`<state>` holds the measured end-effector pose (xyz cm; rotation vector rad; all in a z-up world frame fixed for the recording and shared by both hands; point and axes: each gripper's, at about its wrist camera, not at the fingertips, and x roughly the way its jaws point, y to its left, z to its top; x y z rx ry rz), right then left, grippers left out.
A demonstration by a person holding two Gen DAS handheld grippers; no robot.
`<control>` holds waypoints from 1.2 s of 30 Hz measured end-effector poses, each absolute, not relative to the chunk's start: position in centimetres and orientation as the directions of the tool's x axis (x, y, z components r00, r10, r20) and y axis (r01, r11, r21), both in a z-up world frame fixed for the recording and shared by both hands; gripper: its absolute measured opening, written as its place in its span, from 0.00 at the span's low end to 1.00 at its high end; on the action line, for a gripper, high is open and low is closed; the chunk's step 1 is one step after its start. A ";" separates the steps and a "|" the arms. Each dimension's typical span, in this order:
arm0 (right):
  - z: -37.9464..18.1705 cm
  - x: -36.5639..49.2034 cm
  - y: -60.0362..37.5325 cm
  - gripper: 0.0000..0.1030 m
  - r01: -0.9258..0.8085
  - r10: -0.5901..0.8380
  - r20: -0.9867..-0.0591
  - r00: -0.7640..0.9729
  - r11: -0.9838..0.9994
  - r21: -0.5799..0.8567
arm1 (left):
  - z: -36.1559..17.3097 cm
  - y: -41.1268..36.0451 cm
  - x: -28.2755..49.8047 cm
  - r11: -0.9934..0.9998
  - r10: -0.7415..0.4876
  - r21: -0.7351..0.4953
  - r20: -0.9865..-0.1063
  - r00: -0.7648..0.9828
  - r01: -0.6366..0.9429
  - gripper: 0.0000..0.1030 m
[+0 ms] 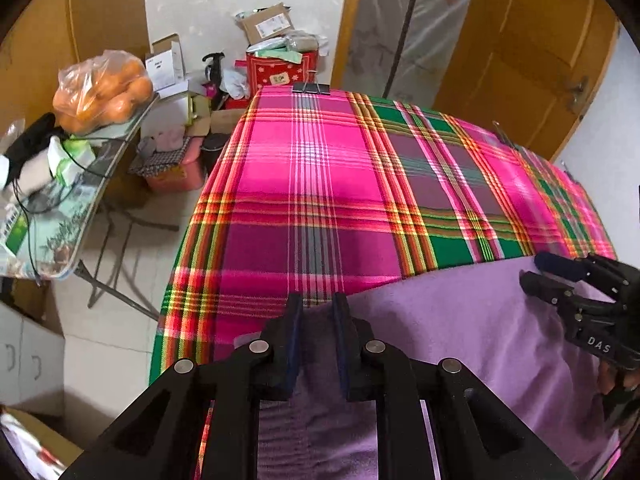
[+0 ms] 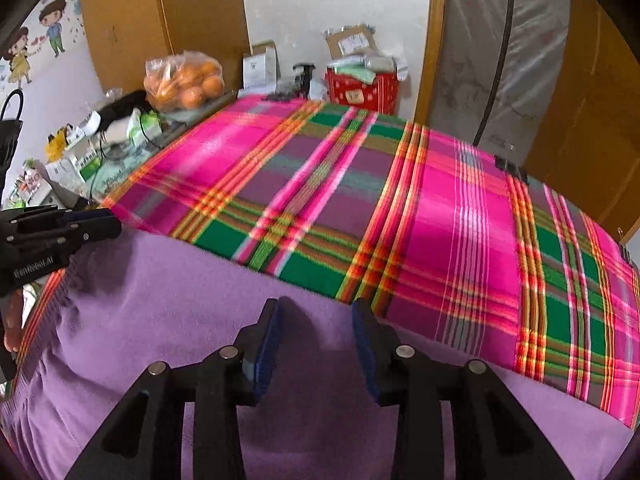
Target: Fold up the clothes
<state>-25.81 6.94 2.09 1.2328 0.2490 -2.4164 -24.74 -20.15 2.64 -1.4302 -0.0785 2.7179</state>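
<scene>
Two grippers work the far edge of a lilac garment [image 2: 168, 312] that lies spread on a table under a plaid cloth [image 2: 440, 216]. The left gripper [image 1: 316, 320] has its pads narrowed, with a ridge of the lilac fabric rising between them at the garment's corner; whether the pads truly pinch that ridge I cannot tell. The right gripper [image 2: 316, 320] stands with its jaws apart, the fabric lying flat beneath and between them, nothing pinched; it appears to be releasing or not yet gripping.

The step in hand looks like the laying-down of a fold, or the taking-up of the next one: the garment's far edge runs just ahead of both sets of fingertips, with bare plaid beyond. The next move calls for each jaw to take a clean pinch of the edge, so the layer lifts evenly.

The garment is soft and napped, fleece-like, with a ribbed hem along the side by the left gripper. The plaid is smooth and woven in pink, green and orange bands.
</scene>
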 end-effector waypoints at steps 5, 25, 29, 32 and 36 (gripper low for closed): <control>2.5 -25.6 6.5 0.43 0.491 -0.335 -0.794 -0.507 -0.870 0.053 | 3.4 -18.8 -24.2 -0.988 0.078 0.017 -0.809 -0.583 -0.155 0.20; 1.1 -26.7 4.2 0.53 0.552 -0.341 -0.805 -0.485 -0.833 0.021 | 1.7 -18.6 -24.9 -0.963 0.157 -0.012 -0.836 -0.526 -0.269 0.36; 1.2 -26.5 4.3 0.54 0.563 -0.347 -0.805 -0.482 -0.826 0.019 | 1.7 -18.6 -24.5 -0.959 0.164 -0.005 -0.827 -0.538 -0.283 0.36; 1.2 -26.2 4.4 0.49 0.576 -0.353 -0.803 -0.481 -0.817 0.014 | 1.7 -18.6 -24.3 -0.953 0.178 -0.009 -0.824 -0.537 -0.302 0.36; 1.3 -25.6 3.9 0.33 0.605 -0.369 -0.802 -0.471 -0.797 0.011 | 1.7 -18.6 -23.9 -0.943 0.190 0.000 -0.821 -0.539 -0.332 0.36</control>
